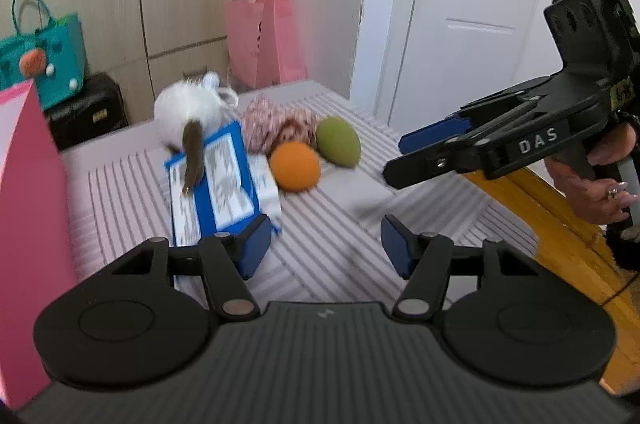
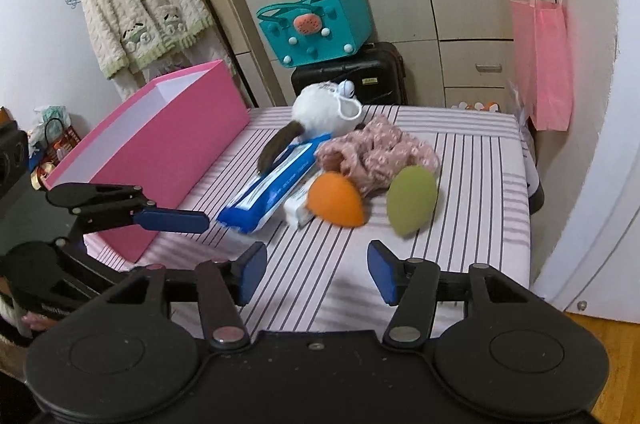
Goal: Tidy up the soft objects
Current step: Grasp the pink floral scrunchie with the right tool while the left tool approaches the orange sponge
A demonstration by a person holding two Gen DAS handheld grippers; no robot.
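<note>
On the striped table [image 2: 480,183] lies a pile: a white plush toy [image 2: 320,107] with a brown tail, a blue wipes pack [image 2: 276,187], a pink floral cloth [image 2: 380,151], an orange sponge egg [image 2: 336,197] and a green one [image 2: 412,199]. An open pink box [image 2: 160,143] stands at the table's left. My right gripper [image 2: 318,270] is open and empty, short of the two eggs. My left gripper [image 1: 326,244] is open too, with its left finger over the near end of the wipes pack [image 1: 216,179]. The right gripper [image 1: 400,159] shows at the right of the left wrist view, near the green egg [image 1: 338,140].
A teal bag [image 2: 316,23] sits on a black suitcase [image 2: 352,75] behind the table, before wardrobe doors. A pink paper bag [image 2: 540,63] hangs at the right by a white door [image 1: 472,15]. A fluffy cardigan [image 2: 140,7] hangs at the left. Wooden floor [image 1: 560,256] lies right of the table.
</note>
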